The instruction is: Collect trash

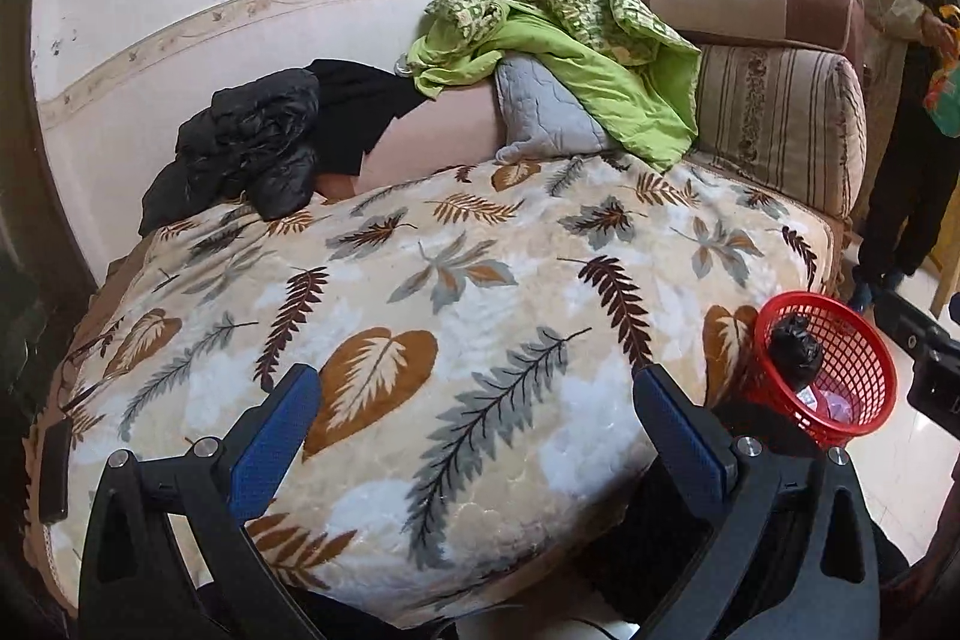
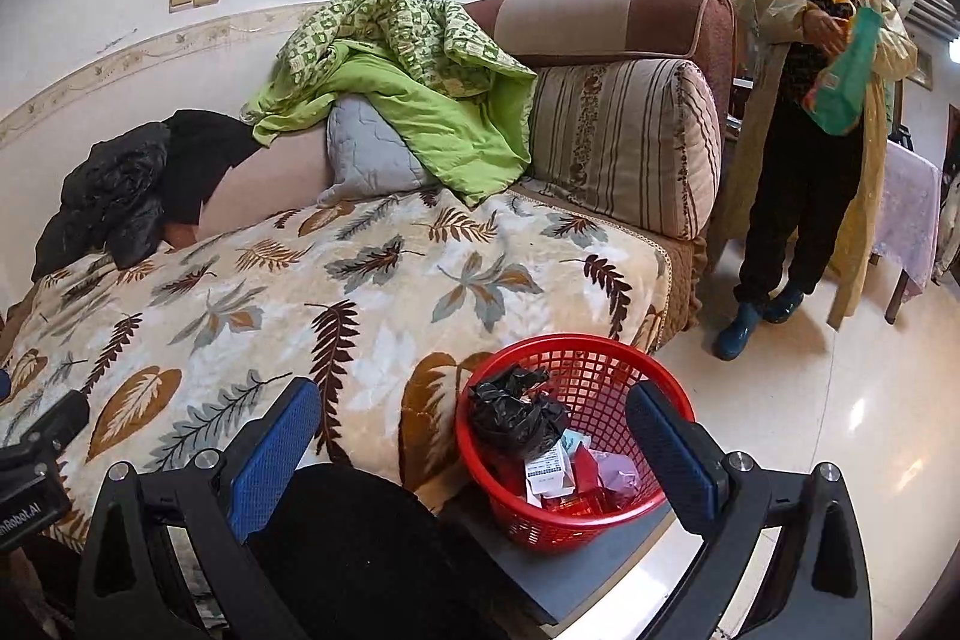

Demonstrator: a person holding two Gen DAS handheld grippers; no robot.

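Note:
A red mesh basket (image 2: 606, 358) stands on a grey stool beside the sofa; it also shows in the left wrist view (image 1: 864, 334). It holds a knotted black trash bag (image 2: 519, 415), a white labelled box (image 2: 549, 469) and red and pink wrappers (image 2: 600, 478). The black bag also shows in the left wrist view (image 1: 795, 349). My right gripper (image 2: 474, 442) is open and empty, just in front of the basket. My left gripper (image 1: 477, 430) is open and empty over the leaf-print blanket (image 1: 456, 316).
The sofa carries a green quilt (image 2: 420, 70), a grey pillow (image 2: 366, 154), a black jacket (image 2: 114, 196) and a striped cushion (image 2: 624, 142). A person in a yellow raincoat (image 2: 804, 112) stands on the shiny tile floor (image 2: 828, 400) to the right.

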